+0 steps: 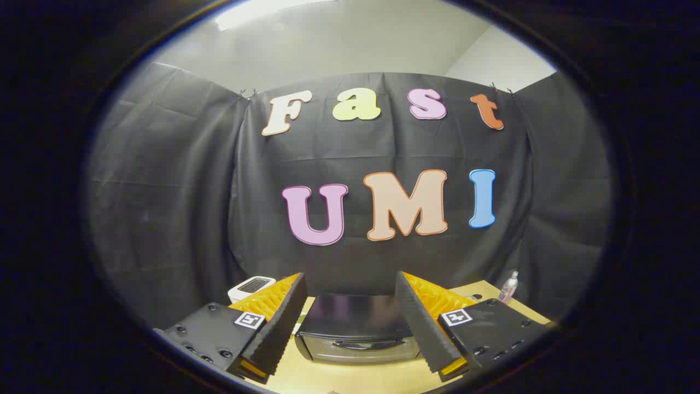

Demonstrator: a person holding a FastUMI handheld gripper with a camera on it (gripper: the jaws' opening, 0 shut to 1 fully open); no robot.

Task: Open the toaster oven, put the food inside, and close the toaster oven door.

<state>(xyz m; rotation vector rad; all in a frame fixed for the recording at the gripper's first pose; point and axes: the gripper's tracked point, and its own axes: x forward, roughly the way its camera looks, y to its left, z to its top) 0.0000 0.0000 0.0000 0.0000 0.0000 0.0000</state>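
A black toaster oven [354, 328] sits on the wooden table, seen from above and in front. Its glass door with a handle [361, 345] looks closed. My gripper [353, 323] hangs above the table with its two fingers spread wide apart, one on each side of the oven's top. Nothing is held between the fingers [279, 323]. No food is visible from here.
A small white device with a dark grille [250, 287] stands on the table [350, 377] behind the left finger. A small clear bottle [508, 287] stands at the table's far right edge. The black cloth wall rises close behind the oven.
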